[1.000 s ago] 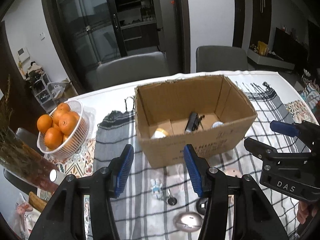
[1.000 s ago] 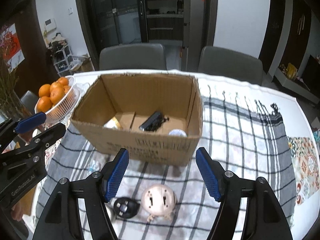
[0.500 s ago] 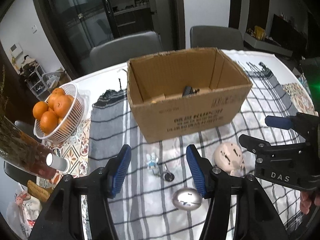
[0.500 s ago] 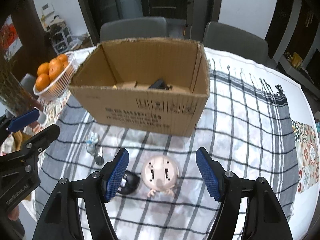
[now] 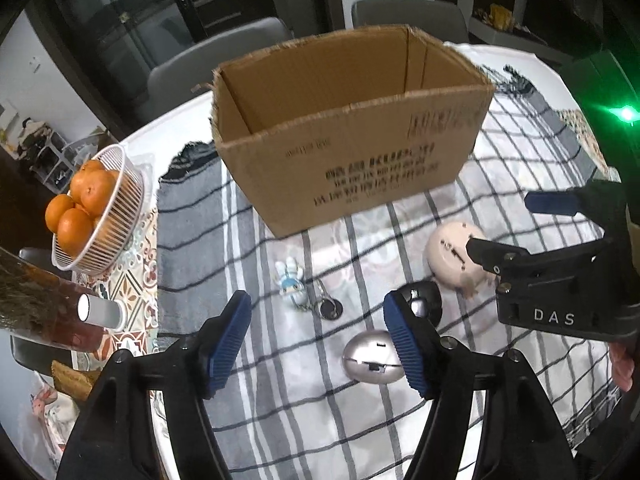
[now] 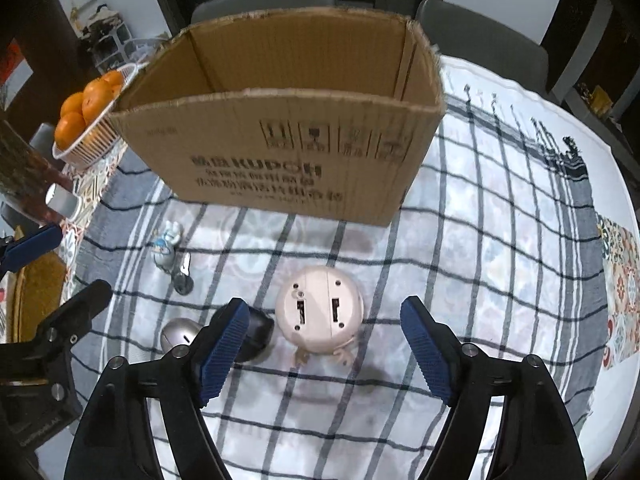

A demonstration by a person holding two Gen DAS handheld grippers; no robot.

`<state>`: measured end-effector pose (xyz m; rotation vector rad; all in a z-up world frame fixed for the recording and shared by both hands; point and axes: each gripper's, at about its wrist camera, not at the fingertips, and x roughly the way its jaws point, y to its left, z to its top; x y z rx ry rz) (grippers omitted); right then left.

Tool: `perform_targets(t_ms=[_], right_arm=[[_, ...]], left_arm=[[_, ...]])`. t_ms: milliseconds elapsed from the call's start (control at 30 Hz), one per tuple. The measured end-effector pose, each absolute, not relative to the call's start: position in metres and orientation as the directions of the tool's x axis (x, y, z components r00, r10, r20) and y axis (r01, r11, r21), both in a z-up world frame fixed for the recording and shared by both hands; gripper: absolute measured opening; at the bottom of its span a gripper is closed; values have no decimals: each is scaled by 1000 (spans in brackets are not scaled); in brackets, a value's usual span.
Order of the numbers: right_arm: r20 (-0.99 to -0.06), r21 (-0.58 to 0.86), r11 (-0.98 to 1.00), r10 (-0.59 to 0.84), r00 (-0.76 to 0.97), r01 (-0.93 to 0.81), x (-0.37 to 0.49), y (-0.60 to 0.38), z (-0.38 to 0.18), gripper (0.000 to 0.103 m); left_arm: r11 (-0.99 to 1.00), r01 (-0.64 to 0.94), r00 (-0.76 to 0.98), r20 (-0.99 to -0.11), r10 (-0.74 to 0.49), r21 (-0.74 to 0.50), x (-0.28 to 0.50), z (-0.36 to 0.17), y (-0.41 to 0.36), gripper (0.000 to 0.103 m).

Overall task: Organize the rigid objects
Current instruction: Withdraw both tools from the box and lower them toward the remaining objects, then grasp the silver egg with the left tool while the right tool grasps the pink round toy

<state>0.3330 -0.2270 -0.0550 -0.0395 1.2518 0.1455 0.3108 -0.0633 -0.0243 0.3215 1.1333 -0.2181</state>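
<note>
Four small objects are lying on the checked cloth [image 6: 500,208] over the worktop, all on the near side of the open cardboard box [image 6: 280,152]: a pale pink round toy [image 6: 320,316] turned underside up, a black round object [image 6: 254,332] touching its left edge, a silver egg-shaped case [image 6: 176,338] just left of the black one, and a small blue-and-white figure keychain [image 5: 291,280] closer to the box's left corner.

Left gripper [image 5: 318,340]: fingers [image 5: 228,336] are standing apart and opening, pointing steeply down, nothing between them; the keychain is showing in the gap beyond, the silver case beside the right-hand finger.

Right gripper [image 6: 320,346]: fingers [image 6: 424,348] are apart and opening, straddling the pink toy from above, pads not touching it.

Left of the box, a white wire basket [image 5: 120,216] is holding oranges [image 5: 86,204]. Box interior is not visible from these angles.
</note>
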Motion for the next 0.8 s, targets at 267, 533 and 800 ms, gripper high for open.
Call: perform_targets(t_ms=[267, 533, 800], right_arm=[[-962, 75, 990, 103, 252, -116, 336, -226, -80, 79], [-964, 102, 992, 118, 237, -81, 341, -226, -98, 79], [-970, 112, 992, 121, 209, -56, 347, -228, -114, 79]], left_arm=[[925, 365, 332, -943, -23, 105, 310, -48, -66, 70], [913, 398, 260, -965, -20, 89, 309, -70, -72, 71], [910, 413, 181, -983, -39, 40, 306, -90, -75, 73]])
